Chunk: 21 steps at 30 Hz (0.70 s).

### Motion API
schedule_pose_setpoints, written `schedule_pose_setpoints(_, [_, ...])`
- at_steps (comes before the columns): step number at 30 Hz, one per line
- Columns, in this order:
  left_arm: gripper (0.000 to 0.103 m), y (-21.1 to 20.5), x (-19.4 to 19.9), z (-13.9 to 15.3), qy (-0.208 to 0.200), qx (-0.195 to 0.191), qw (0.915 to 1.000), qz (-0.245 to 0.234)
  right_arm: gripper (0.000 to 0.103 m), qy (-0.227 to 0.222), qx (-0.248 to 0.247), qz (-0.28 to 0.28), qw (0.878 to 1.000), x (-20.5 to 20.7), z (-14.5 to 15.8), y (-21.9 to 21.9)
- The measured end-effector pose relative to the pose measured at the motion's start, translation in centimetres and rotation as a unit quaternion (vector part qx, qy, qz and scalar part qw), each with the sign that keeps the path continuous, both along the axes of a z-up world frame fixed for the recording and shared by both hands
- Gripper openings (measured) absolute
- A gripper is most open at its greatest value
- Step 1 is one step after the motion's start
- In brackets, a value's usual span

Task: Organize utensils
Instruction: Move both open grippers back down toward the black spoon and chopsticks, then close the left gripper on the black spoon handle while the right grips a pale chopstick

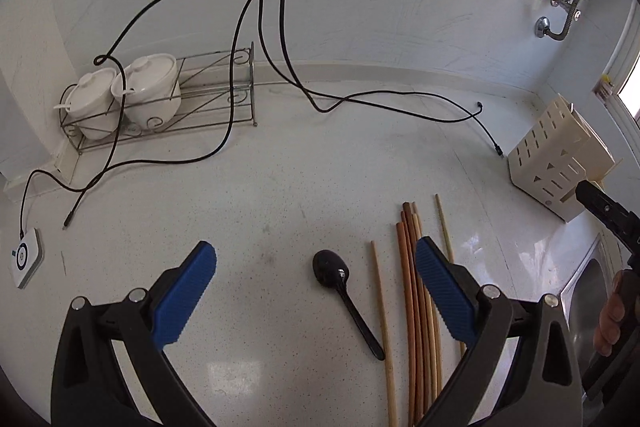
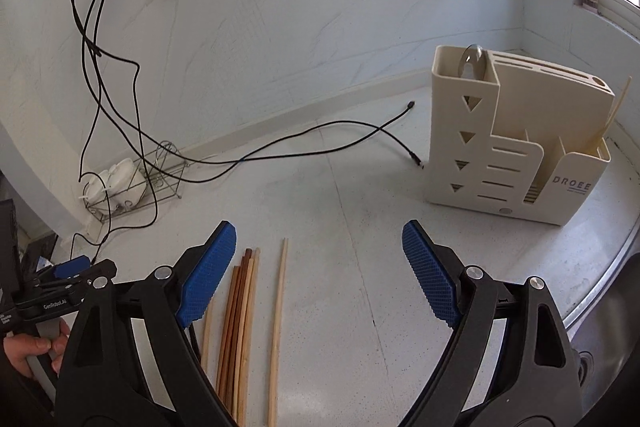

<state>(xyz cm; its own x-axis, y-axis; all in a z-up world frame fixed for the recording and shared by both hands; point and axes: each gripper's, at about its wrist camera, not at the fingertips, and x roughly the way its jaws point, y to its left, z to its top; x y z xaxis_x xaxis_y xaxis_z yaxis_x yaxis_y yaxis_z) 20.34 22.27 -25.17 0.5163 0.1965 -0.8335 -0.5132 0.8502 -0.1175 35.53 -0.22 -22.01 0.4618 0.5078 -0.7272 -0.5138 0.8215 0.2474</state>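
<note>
A black spoon [image 1: 347, 301] lies on the white counter between my left gripper's [image 1: 316, 259] open fingers. Several wooden chopsticks [image 1: 416, 311] lie just right of it, partly under the right blue pad [image 1: 444, 291]. In the right wrist view the chopsticks [image 2: 240, 323] lie below my open, empty right gripper [image 2: 318, 243], near its left pad [image 2: 208, 275]. A cream utensil holder [image 2: 516, 147] stands at the right with a metal spoon [image 2: 472, 65] and a pale chopstick [image 2: 612, 115] in it. The holder also shows in the left wrist view [image 1: 560, 159].
Black cables [image 1: 280, 27] trail across the counter and wall. A wire rack [image 1: 160, 107] with two white lidded pots [image 1: 124, 91] stands at the back left. A small white device [image 1: 26, 257] lies at the left. A steel sink [image 2: 616, 327] lies at the right edge.
</note>
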Motion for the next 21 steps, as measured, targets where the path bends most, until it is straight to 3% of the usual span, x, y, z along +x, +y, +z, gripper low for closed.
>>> schedule_pose_setpoints(6, [0.098, 0.2, 0.2, -3.2, 0.045, -0.032, 0.9985, 0.007, 0.075, 0.048, -0.057, 0.044, 0.996, -0.9, -3.3, 2.3])
schedule_pose_setpoints(13, [0.098, 0.6, 0.3, -5.9, 0.066, -0.069, 0.9951, 0.027, 0.068, 0.095, -0.094, 0.071, 0.988, -1.3, -6.3, 3.9])
schedule_pose_setpoints(21, [0.098, 0.4, 1.0, -7.6, 0.096, -0.071, 0.9923, 0.036, 0.06, 0.121, -0.154, 0.113, 0.974, -2.6, -9.0, 6.1])
